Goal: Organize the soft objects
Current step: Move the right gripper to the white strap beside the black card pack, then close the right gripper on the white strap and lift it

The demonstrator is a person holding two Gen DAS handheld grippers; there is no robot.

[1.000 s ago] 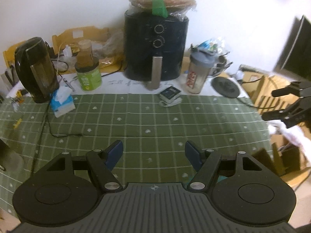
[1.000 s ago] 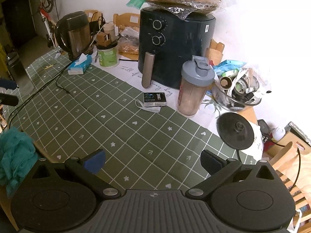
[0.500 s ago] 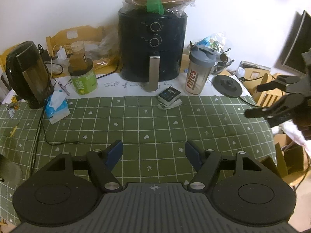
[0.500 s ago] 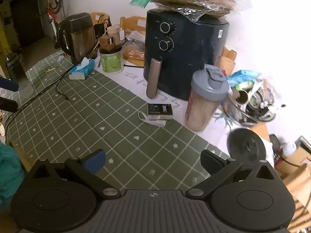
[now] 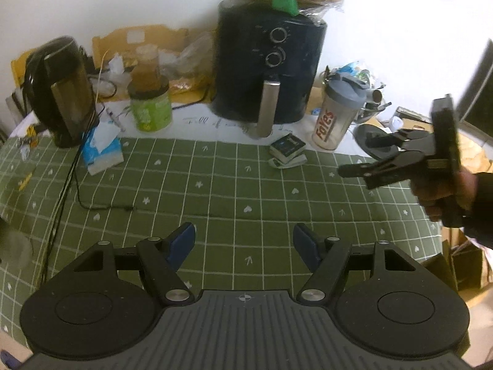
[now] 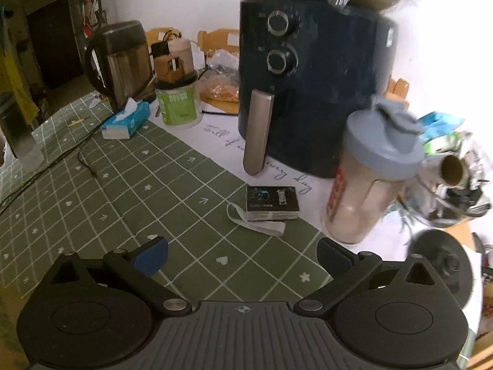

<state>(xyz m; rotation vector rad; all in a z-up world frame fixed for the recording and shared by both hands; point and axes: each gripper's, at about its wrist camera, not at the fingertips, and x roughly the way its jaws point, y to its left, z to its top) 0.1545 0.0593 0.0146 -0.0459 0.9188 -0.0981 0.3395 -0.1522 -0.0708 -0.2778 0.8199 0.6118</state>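
Observation:
My left gripper is open and empty above the green checked tablecloth. My right gripper is open and empty, low over the cloth, pointing at a small black box with a grey strap. The right gripper also shows at the right of the left wrist view, held in a hand. A blue tissue pack lies at the left of the cloth; it also shows in the right wrist view. No other soft object is in view.
A black air fryer with bagged flatbreads on top stands at the back. A shaker bottle, a green tub, a kettle, a black cable and a cluttered bowl ring the cloth.
The right gripper has moved forward and left over the table, toward the black box and shaker. The teal cloth at its left has gone out of view. The left gripper stayed roughly in place.

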